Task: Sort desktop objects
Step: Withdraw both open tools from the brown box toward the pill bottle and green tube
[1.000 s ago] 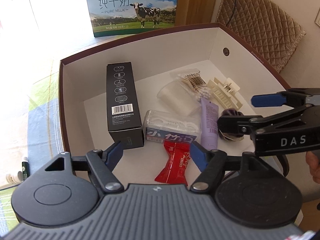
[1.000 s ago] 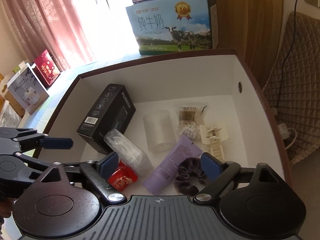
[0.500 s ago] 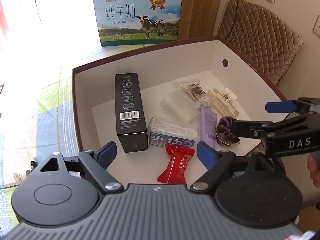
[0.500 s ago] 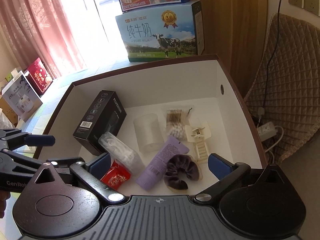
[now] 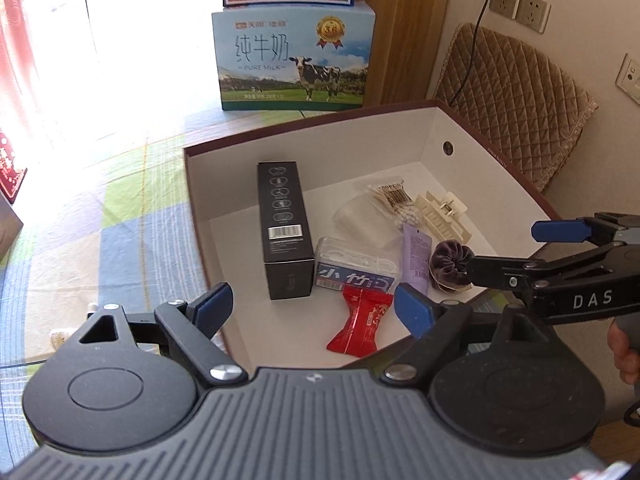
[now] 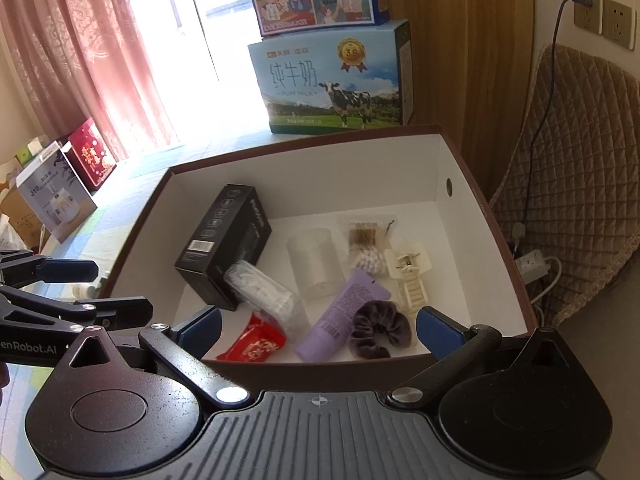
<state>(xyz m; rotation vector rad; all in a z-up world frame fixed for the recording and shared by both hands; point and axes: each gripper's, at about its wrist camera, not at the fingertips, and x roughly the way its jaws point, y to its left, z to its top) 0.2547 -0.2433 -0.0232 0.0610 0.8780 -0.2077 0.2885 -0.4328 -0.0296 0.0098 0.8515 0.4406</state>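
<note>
A brown box with white walls (image 5: 360,148) (image 6: 320,176) holds a black carton (image 5: 284,220) (image 6: 224,240), a floss box (image 5: 356,264), a red candy packet (image 5: 360,320) (image 6: 256,344), a purple tube (image 5: 416,256) (image 6: 344,316), a dark scrunchie (image 5: 450,264) (image 6: 380,334), a cream hair clip (image 5: 440,212), cotton swabs (image 5: 396,200) and a clear cup (image 5: 360,220). My left gripper (image 5: 314,311) hangs open and empty over the box's near left corner. Over the near right edge my right gripper (image 6: 320,330) is open too, holding nothing.
A milk carton (image 5: 292,64) stands behind the box with a picture box on top. A quilted brown cushion (image 5: 516,96) leans against the wall at right, with a cable and sockets. Small bottles (image 5: 60,336) lie on the checked cloth at left. Gift boxes (image 6: 56,196) stand far left.
Both grippers have drawn back and up from the box, so it looks smaller and more of the room shows. Both stayed open; the things in the box have not moved.
</note>
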